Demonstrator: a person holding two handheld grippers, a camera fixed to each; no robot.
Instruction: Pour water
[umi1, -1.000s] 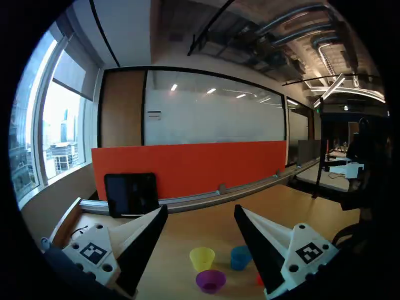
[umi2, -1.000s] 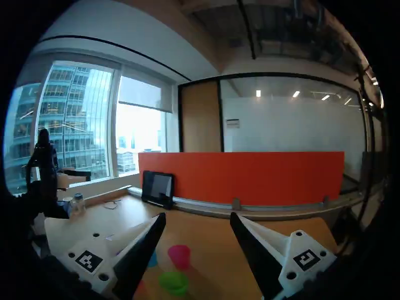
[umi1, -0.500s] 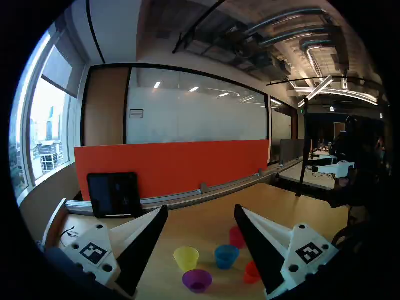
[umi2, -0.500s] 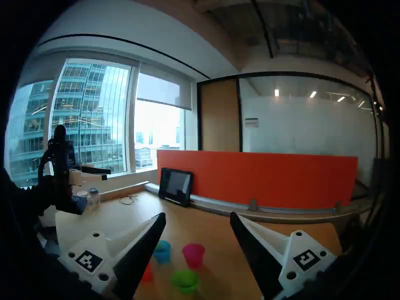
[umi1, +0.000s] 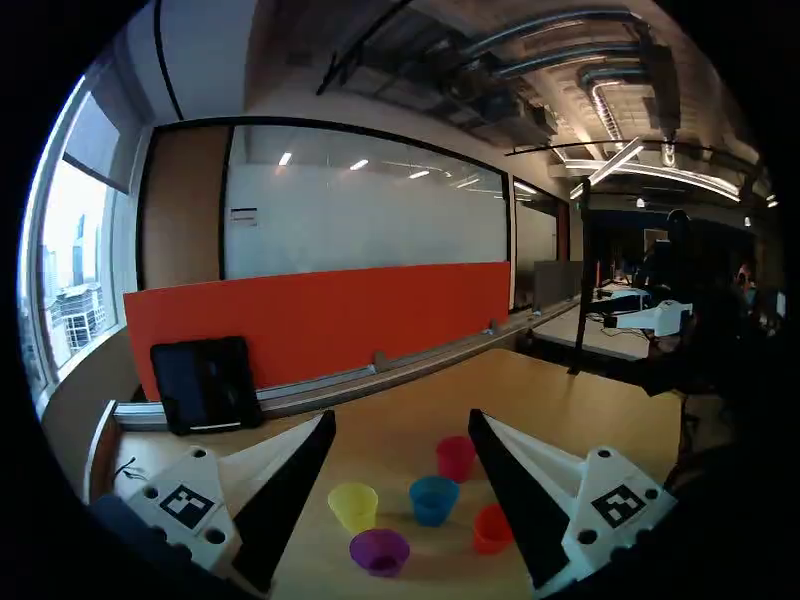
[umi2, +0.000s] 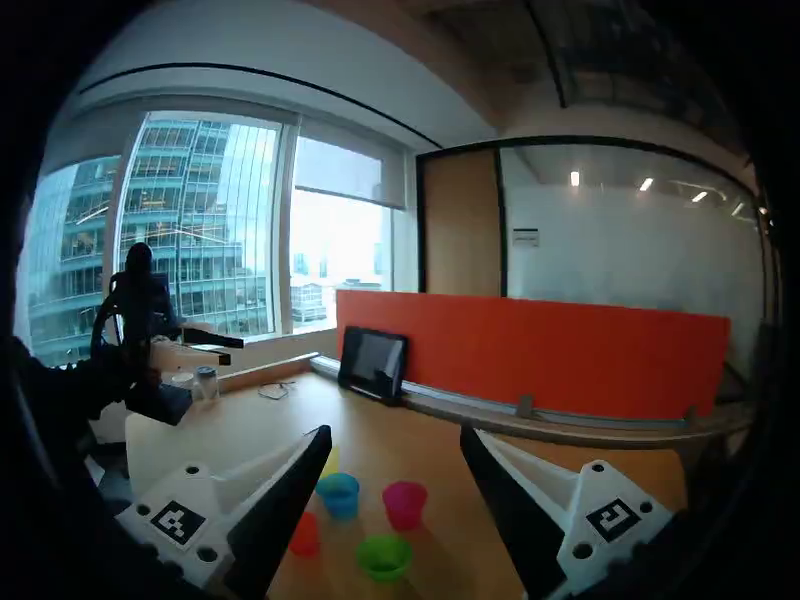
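Left gripper (umi1: 400, 415): the white jaws are gaping wide and gripping nothing, hanging above the pale wooden desk (umi1: 560, 385) in the left gripper view.
Black tablet (umi1: 205, 383): it is leaning on the long orange partition (umi1: 320, 310) at the back left of the desk.
Cups ahead of the left gripper: all are standing upright between the jaws. The small yellow plastic cup (umi1: 354, 505) is sitting leftmost. The purple plastic cup (umi1: 380, 550) is just beside it and nearer the camera. The blue plastic cup (umi1: 433, 498) is coming next, with the pink plastic cup (umi1: 455, 457) behind it. The orange-red plastic cup (umi1: 491, 527) is sitting close by the right finger.
Water: whether any cup is holding some, I cannot tell.
Right gripper (umi2: 395, 430): these jaws are also spreading wide, empty, over the same desk.
Small clear jar with a dark lid (umi2: 206, 383): it is standing far left near the tall window (umi2: 200, 230), well apart from the cups.
Cups ahead of the right gripper: the orange-red one is peeking out beside the left finger, and the yellow one is half hiding behind that finger. The blue one is following, then the green plastic cup (umi2: 384, 556) nearest the camera, with the pink one rightmost.
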